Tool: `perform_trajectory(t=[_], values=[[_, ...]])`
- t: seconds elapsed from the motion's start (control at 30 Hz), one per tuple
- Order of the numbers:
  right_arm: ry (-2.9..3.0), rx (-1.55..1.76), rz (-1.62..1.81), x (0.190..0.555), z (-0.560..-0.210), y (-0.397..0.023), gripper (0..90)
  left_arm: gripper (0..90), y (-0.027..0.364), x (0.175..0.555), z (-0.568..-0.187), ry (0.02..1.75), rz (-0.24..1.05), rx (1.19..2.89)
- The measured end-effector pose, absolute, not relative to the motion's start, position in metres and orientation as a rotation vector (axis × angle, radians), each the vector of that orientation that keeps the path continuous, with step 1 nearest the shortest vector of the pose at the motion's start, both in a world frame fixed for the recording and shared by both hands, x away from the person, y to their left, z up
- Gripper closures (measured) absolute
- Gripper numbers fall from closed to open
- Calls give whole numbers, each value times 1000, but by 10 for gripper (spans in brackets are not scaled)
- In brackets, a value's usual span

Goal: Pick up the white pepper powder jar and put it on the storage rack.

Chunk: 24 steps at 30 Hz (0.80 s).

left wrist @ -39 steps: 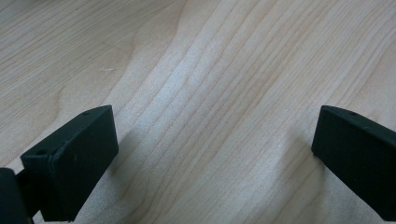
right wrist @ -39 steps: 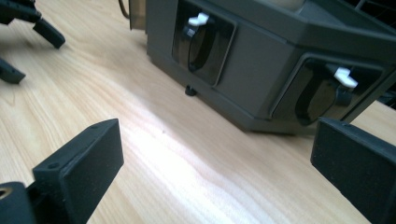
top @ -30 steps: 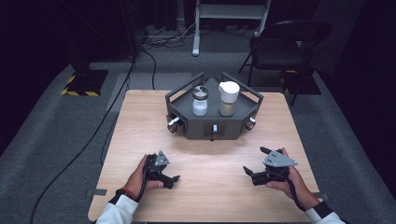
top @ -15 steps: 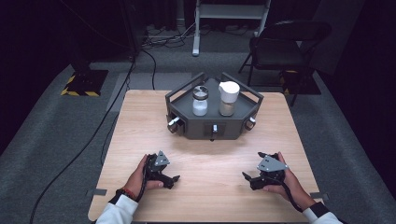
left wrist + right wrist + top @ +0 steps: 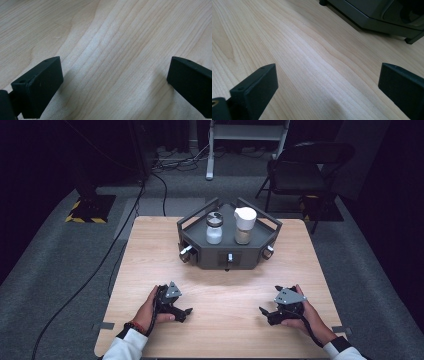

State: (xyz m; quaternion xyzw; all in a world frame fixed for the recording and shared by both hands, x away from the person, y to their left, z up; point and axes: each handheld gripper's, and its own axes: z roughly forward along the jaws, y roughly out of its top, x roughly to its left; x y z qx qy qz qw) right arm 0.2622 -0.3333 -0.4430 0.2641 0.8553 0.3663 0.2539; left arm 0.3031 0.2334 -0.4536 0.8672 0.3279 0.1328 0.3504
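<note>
High view first: we see the wooden table (image 5: 220,285) across the middle of the frame, and toward its upper centre the dark angular tray (image 5: 227,251) with knobs along its front wall. On the tray stand two containers side by side, apart from each other: a glass jar (image 5: 214,228) with a dark lid and white contents at left, and a white lidded jug (image 5: 244,224) with tan contents at right.

Low in the frame our hands rest on the table, well apart from the tray. Our left gripper (image 5: 181,311) sits at lower left, our right gripper (image 5: 266,314) at lower right, each pointing inward toward the middle of the table.

Left gripper view shows our own two black jaws spread wide, with bare wood grain between them and nothing held. Right gripper view shows the same: jaws wide apart and empty, wood between them, with the tray's dark front edge (image 5: 372,17) crossing the upper right of the frame.

We judge that this is the very start of the work, with neither container touched. The next move, we think, calls for lifting a gripper off the table, carrying it up toward the tray, and lining the open jaws around the jar or the jug above the tray's wall.
</note>
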Motion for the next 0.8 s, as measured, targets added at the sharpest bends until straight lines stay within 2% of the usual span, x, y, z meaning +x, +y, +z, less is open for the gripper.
perform_trajectory(t=[0.8], values=[[2393,770,914,275,-448,-332,22,1,233,303,-454,849,344,2246]])
